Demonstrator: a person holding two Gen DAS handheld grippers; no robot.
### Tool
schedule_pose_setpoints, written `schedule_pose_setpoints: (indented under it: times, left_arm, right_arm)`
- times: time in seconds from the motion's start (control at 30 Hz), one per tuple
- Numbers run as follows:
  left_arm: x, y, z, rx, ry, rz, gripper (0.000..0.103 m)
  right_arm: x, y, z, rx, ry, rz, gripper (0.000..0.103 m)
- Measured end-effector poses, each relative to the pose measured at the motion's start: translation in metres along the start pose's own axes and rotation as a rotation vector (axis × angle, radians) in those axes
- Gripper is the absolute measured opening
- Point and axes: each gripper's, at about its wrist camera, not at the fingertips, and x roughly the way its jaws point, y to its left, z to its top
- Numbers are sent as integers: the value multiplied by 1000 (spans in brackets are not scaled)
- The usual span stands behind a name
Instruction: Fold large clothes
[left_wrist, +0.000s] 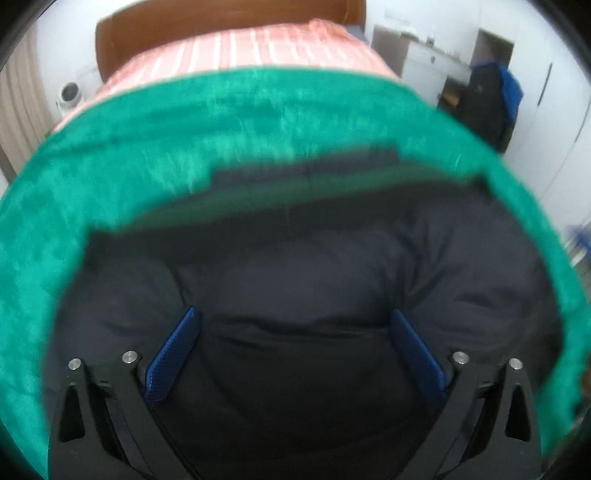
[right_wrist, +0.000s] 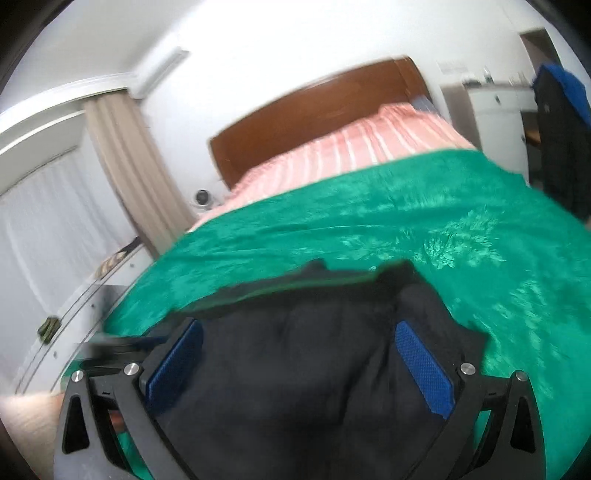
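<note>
The left gripper (left_wrist: 295, 334) is being seen as a black frame of two angled arms with triangular cut-outs near the outer edges. Four round silver screw heads are being shown on top of the arms, two per side. Blue textured pads (left_wrist: 173, 360) are being carried on the inner faces of the fingers. The right gripper (right_wrist: 297, 350) is being shown in the same build: black arms, silver screws, blue dotted pads (right_wrist: 424, 369).

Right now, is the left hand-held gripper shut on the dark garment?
No, the left hand-held gripper has its blue fingers spread wide over the dark garment, not pinching it.
</note>
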Motion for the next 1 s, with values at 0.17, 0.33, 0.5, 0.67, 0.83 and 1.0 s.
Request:
schedule_pose_setpoints:
  times: [0.17,0.33,0.5,0.67,0.83,1.0]
  left_arm:
    - [5,-19,-10,64,-60,82,102]
    - [-43,-37,-30,115,-97,54,101]
    - [-29,-49,-65,172,-96,112,102]
    - [-23,-50,-64,129,-79,108,101]
    - [-62,-68,-90,180,-88,106,99]
    - [-41,-70,-107,148,-85,130,102]
  right_arm:
    - [-79,26,-78,-16,28,3,102]
    - [-127,62,-156,-12,51,-11,102]
    - [-124,104,-188,-140,98,48,102]
    - [-121,121,-198,-237,100,58,102]
    - [-122,109,-203,-213,99,43,102]
    - [-115,106,-204,-215,105,35,102]
